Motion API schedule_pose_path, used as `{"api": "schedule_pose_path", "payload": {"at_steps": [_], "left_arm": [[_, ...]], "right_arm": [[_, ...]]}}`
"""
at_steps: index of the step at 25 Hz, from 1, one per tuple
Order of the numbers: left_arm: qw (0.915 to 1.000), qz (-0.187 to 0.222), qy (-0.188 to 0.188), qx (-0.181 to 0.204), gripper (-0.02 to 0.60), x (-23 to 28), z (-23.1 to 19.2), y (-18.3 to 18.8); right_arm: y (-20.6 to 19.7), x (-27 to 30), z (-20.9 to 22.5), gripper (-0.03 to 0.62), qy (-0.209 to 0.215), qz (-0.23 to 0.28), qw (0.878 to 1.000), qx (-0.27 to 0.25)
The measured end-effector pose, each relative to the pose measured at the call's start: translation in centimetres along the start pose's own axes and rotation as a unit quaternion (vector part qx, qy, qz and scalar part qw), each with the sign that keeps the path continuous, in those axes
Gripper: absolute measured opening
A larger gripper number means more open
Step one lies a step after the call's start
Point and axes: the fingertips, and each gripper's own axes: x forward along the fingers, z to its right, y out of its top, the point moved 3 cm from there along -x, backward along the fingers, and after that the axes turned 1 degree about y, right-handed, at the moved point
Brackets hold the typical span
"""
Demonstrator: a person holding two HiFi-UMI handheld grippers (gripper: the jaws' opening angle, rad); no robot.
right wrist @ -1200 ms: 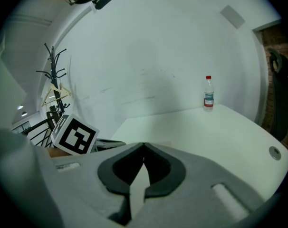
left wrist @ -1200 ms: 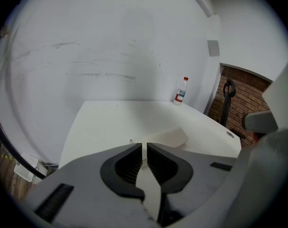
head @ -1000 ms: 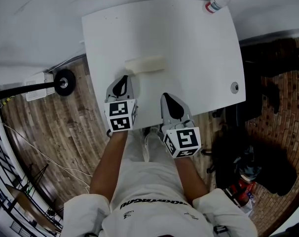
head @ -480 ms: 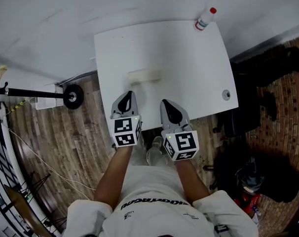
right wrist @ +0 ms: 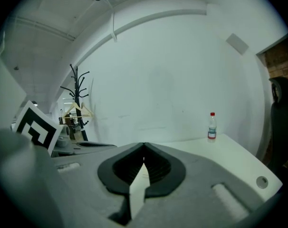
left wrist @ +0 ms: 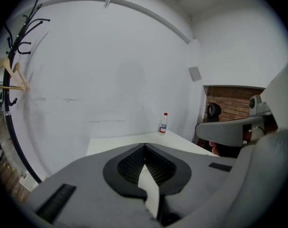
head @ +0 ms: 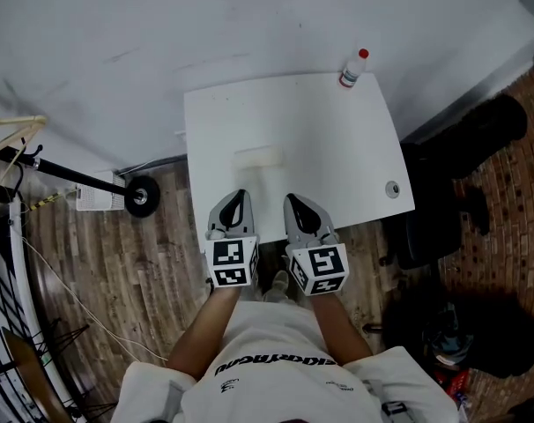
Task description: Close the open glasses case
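holding the left gripper (head: 239, 197) and the right gripper (head: 293, 201) side by side over the near edge of a white table (head: 337, 139), tips pointing toward the white wall (head: 205, 25). pinching both sets of jaws fully together, tips meeting, with nothing caught between them in either gripper view. gripping nothing, touching nothing on the tabletop.

lying flat near the middle of the table, just ahead of the left gripper but clearly apart from it: a pale cream glasses case (head: 258, 158), long side running left to right. too small in the head view to say whether its lid is up or down, and hidden behind the jaws in both gripper views.

standing upright at the far right corner of the table, well away from the case: a small clear bottle (head: 353, 69) with a red cap. set into the near right corner: a round cable hole (head: 392, 189). off the table, on the wooden floor (head: 152, 271): a coat stand (right wrist: 76, 87) to the left, a black chair (head: 430, 232) to the right.
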Motion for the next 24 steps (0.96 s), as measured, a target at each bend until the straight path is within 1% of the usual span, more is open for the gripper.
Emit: {"api": "schedule_pose_path", "payload": {"at_steps": [5, 17, 24], "left_arm": [[0.9999, 0.014, -0.002, 0.000, -0.003, -2.4, 1.4, 1.1], [0.9989, 0.047, 0.003, 0.008, -0.002, -5.9, 2.1, 3.4], [0.9982, 0.058, 0.009, 0.012, -0.003, -7.3, 2.2, 4.3]], "right_arm": [[1.5, -1.6, -0.6, 0.000, 0.009, 0.013, 1.000, -0.008], [3.6, -3.1, -2.0, 0.000, 0.030, 0.034, 0.999, -0.018], [4.4, -3.4, -2.7, 0.000, 0.039, 0.037, 0.998, -0.023]]}}
